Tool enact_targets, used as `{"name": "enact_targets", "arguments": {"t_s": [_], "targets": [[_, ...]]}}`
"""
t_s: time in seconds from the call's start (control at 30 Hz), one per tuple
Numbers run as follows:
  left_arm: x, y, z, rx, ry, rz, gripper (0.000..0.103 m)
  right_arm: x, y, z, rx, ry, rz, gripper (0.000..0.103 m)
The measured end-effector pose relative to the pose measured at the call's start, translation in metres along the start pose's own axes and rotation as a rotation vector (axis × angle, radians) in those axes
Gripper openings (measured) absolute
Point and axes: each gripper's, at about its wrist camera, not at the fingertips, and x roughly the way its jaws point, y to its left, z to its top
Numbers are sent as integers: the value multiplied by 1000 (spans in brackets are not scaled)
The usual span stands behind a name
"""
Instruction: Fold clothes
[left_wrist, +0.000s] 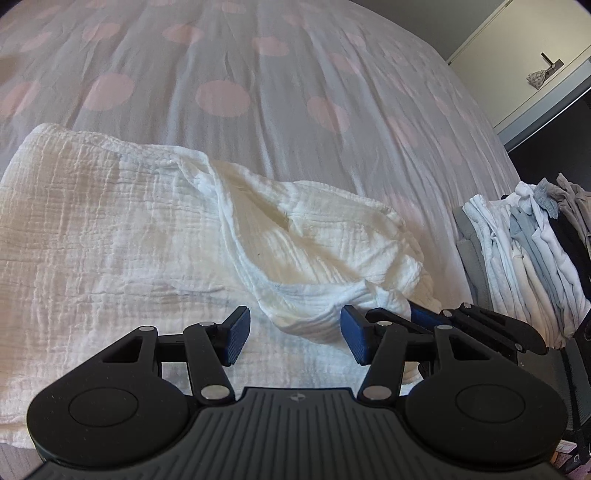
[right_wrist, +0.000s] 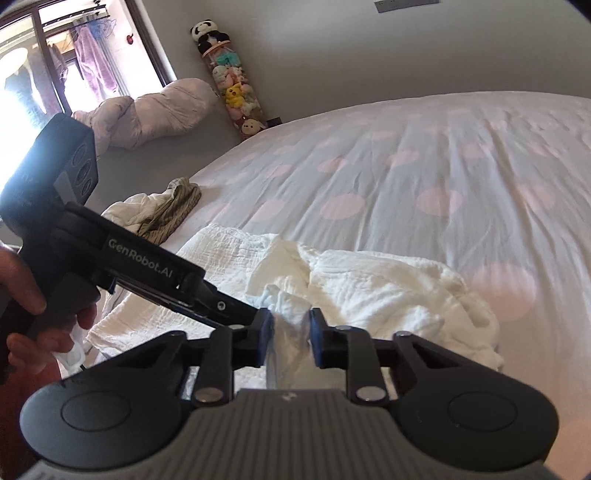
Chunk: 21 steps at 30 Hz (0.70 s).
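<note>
A white crinkled muslin cloth (left_wrist: 110, 229) lies on the bed, flat on the left and bunched into a raised fold (left_wrist: 317, 240) on the right. My left gripper (left_wrist: 295, 338) hovers open over the near edge of that fold, its blue pads clear of the fabric. My right gripper (right_wrist: 291, 339) is shut on a pinched-up bunch of the same white cloth (right_wrist: 369, 280). In the right wrist view a hand (right_wrist: 22, 291) holds the left tool's black handle (right_wrist: 122, 258), whose tip reaches in beside my right gripper's left finger.
The bed cover (left_wrist: 258, 66) is grey-white with pink dots. A stack of folded clothes (left_wrist: 524, 254) stands at the bed's right edge. Crumpled clothes (right_wrist: 162, 210) lie at the far left edge. A rolled duvet (right_wrist: 155, 114) and a column of plush toys (right_wrist: 236, 85) are beyond.
</note>
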Motion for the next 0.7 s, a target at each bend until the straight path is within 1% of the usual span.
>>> {"name": "enact_targets", "arguments": {"t_s": [0.07, 0.2, 0.27, 0.33, 0.43, 0.5, 0.6, 0.7], "targets": [[-5, 0, 0, -3, -11, 3, 52, -4, 4, 0, -18, -12, -10, 8], [-19, 0, -1, 7, -46, 4, 52, -25, 3, 8, 1, -95, -81, 7], [-25, 0, 0, 16, -58, 10, 52, -38, -4, 15, 40, -137, -139, 7], [-29, 1, -1, 18, -64, 15, 52, -44, -15, 21, 87, -148, -210, 7], [-31, 7, -3, 6, -64, 19, 52, -43, -40, 26, 155, -129, -300, 7], [-31, 14, -6, -4, -60, 22, 52, -37, -56, 29, 189, -116, -321, 7], [-30, 22, -9, -18, -52, 31, 52, -18, -75, 33, 196, -76, -356, 6], [-28, 30, -12, -31, -46, 51, 52, 7, -91, 30, 204, -15, -378, 6]]}}
